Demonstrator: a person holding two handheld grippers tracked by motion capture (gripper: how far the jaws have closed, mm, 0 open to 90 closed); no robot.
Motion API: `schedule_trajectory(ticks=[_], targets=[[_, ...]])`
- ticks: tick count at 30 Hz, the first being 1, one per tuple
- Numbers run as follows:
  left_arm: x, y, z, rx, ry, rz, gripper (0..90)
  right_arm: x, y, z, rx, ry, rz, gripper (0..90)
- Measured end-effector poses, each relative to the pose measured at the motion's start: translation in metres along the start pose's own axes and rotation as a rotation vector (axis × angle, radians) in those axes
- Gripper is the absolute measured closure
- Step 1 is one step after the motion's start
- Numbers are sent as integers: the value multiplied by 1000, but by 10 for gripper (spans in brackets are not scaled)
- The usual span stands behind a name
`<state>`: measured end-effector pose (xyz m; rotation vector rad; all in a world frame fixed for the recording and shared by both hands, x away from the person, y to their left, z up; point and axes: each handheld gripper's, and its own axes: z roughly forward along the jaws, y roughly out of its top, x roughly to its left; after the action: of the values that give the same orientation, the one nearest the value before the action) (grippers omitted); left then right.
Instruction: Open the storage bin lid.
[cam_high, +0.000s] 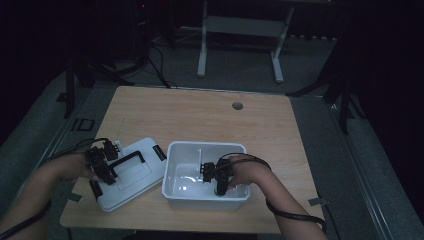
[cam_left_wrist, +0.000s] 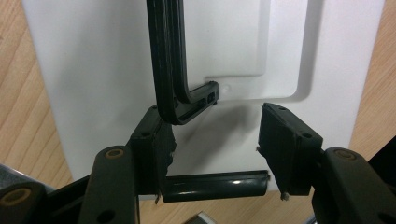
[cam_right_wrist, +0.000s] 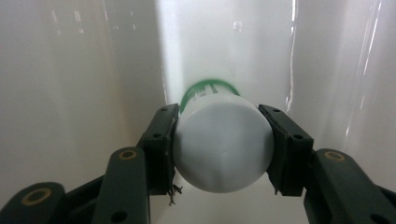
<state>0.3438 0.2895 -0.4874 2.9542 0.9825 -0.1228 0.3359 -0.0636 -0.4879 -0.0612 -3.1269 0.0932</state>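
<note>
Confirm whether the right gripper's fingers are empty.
No: the right gripper has its fingers clamped on a white bottle inside the bin.

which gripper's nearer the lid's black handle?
Left. The left gripper sits over the lid, its jaws at the black handle. The right gripper is down inside the white bin, clamping a bottle.

Both grippers, left gripper (cam_high: 102, 162) and right gripper (cam_high: 216, 175), are black, with blocky flat-faced pads, brass-coloured pivot pins on the linkage arms, and black cables trailing back along bare forearms.
</note>
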Motion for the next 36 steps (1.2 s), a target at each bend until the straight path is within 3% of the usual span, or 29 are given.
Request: schedule_trajectory(ticks=[6, 10, 13, 23, 36], targets=[[0, 2, 1, 8, -1, 2, 443, 1, 0, 3, 8, 18, -6, 405], [0, 3, 1, 7, 1, 3, 443, 2, 0, -2, -3, 25, -8, 387], [0, 4, 0, 9, 4, 6, 443, 1, -1, -12, -27, 35, -4, 380], [1, 4, -2, 10, 7, 2, 443, -1, -11, -48, -90, -1, -14, 372], [0, 3, -1, 16, 11, 1, 443, 1, -31, -82, -162, -47, -32, 180]])
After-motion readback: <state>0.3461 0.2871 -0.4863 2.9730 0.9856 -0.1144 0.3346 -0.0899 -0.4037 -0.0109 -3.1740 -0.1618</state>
